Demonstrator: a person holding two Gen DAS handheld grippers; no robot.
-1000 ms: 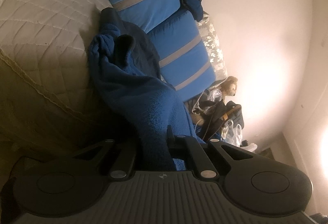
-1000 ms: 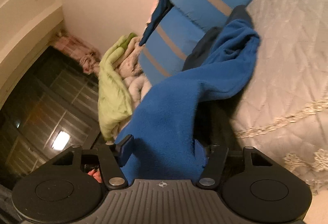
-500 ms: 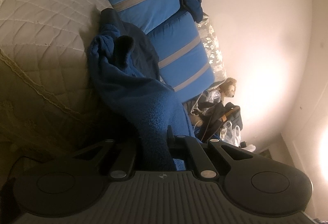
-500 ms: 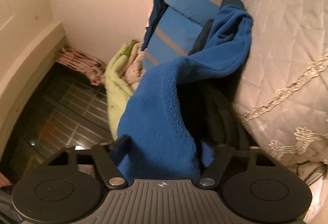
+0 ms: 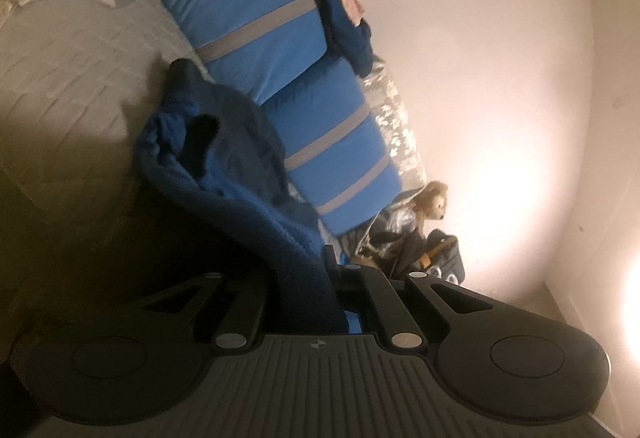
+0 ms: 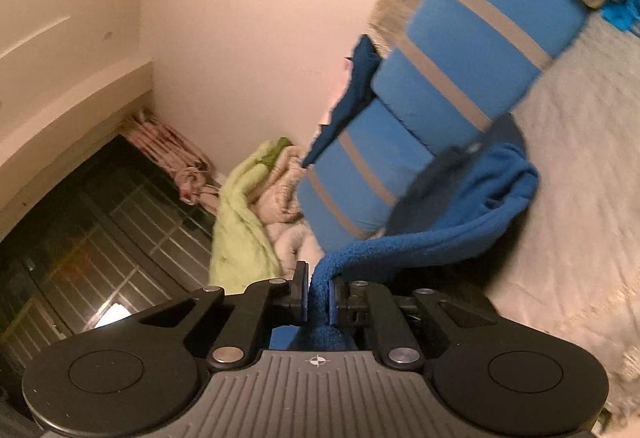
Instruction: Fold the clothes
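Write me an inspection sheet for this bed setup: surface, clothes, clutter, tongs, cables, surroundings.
Surface: quilted beige bedspread, lace trim at its edge.
Job's things: blue fleece garment, bunched, one end on the bed beside the striped blue pillows, the rest lifted.
Clutter: green blanket and pale bedding heaped by the wall; stuffed toy and dark bags beyond the pillows.
Grippers: left tongs and right tongs each shut on the blue fleece garment.
Cables: thin pale cord near the stuffed toy, unclear.
Surroundings: plain wall; dark barred window.
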